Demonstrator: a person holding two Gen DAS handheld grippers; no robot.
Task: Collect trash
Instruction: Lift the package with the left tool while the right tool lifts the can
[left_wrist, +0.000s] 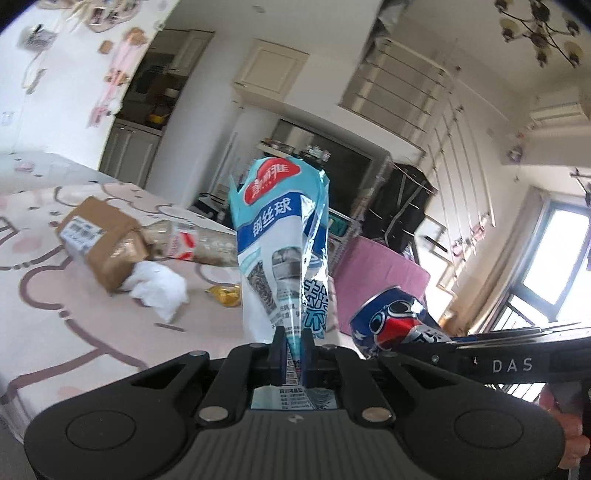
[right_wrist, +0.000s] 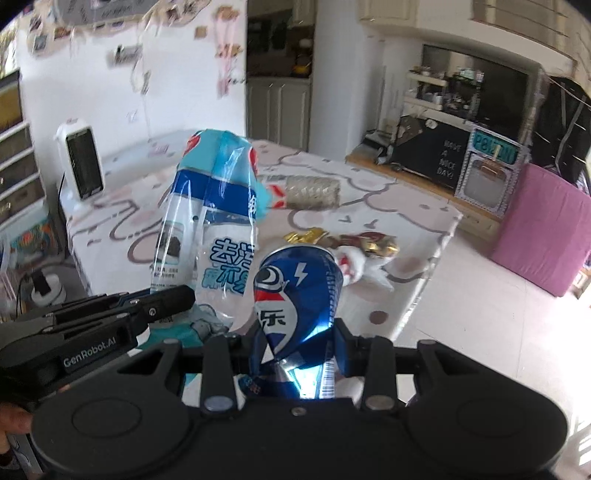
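Both tongs carry trash above the surface (right_wrist: 406, 218): the left tongs (left_wrist: 294, 347) pinch a blue plastic bag (left_wrist: 280, 240) by its neck, the right tongs (right_wrist: 299, 343) clamp a crushed cola can (right_wrist: 295, 295). Pickup looks complete; next, both loads need a bin, and none shows. Beyond lie tissue (left_wrist: 159, 288), gold wrappers (right_wrist: 373, 243), a box (left_wrist: 103, 240) and a bottle (right_wrist: 314, 192), uncollected.

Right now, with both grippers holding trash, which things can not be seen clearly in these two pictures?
- Trash bin: in neither view, so where the trash goes is unknown.
- Box label: left view, blurred, unreadable.
- Bottle: left view, one end behind the bag, other behind the box.
- Can: left view, base hidden by the right gripper; right view, base hidden between the fingers.
- Gold wrappers: right view, too small to count.
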